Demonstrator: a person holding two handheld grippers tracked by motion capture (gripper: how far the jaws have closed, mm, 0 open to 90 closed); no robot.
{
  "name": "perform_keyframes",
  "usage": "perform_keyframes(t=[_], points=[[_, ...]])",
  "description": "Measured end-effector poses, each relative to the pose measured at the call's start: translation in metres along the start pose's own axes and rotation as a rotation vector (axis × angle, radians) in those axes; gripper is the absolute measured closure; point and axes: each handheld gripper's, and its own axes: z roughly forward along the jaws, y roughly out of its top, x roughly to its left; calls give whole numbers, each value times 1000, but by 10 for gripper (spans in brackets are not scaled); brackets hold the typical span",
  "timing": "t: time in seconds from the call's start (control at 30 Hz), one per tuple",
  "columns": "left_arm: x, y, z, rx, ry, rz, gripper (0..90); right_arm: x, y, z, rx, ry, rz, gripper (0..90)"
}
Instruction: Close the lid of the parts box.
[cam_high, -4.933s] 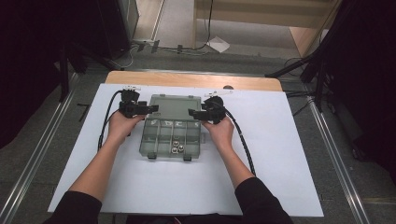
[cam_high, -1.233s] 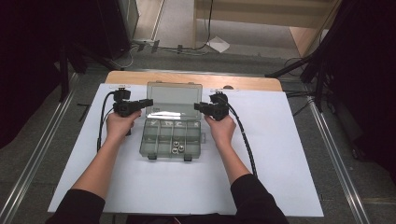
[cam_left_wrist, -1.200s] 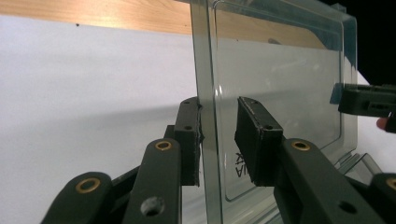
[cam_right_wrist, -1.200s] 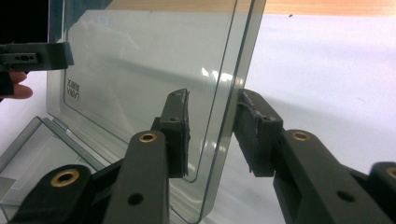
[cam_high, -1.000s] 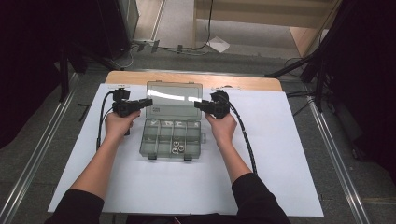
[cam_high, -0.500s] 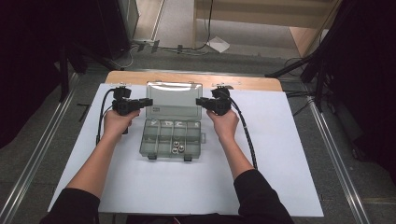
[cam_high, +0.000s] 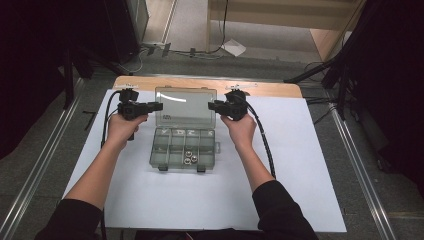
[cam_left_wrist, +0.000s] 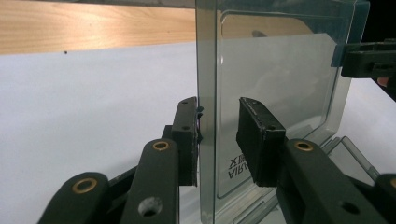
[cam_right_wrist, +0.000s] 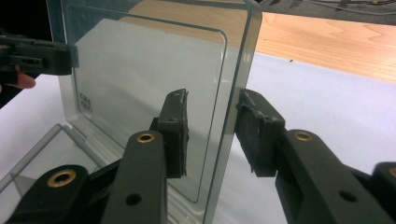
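Right now I have the clear lid (cam_high: 185, 106) of the compartment box (cam_high: 184, 148) raised close to upright, the box sitting mid-worktop on the white sheet (cam_high: 310, 165). My left tool (cam_high: 154, 106) straddles the lid's left edge; in the left gripper view one pad (cam_left_wrist: 189, 140) touches the panel while the other stands a little off it, so that is a loose hold rather than a clamp. My right tool (cam_high: 212, 106) straddles the right edge, and in the right gripper view both pads (cam_right_wrist: 256, 133) stand clear of the plastic, the jaws having just been opening with the lid edge between them.

To finish the opening cleanly, I judge I should guide both edges evenly so the hinge doesn't twist, and ease the lid past vertical slowly before letting go. The nuts (cam_high: 189, 158) in the front row could jump if the tray shifts, so I'd push back, not up.
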Motion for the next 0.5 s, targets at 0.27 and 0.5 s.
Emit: perform_keyframes(t=[0.27,0.5], points=[[-7,4,-10,4,-11,50,684,5,3,-11,16,37,-32,635],[-10,3,-19,27,-47,80,652,12,2,-21,29,59,-70,610]])
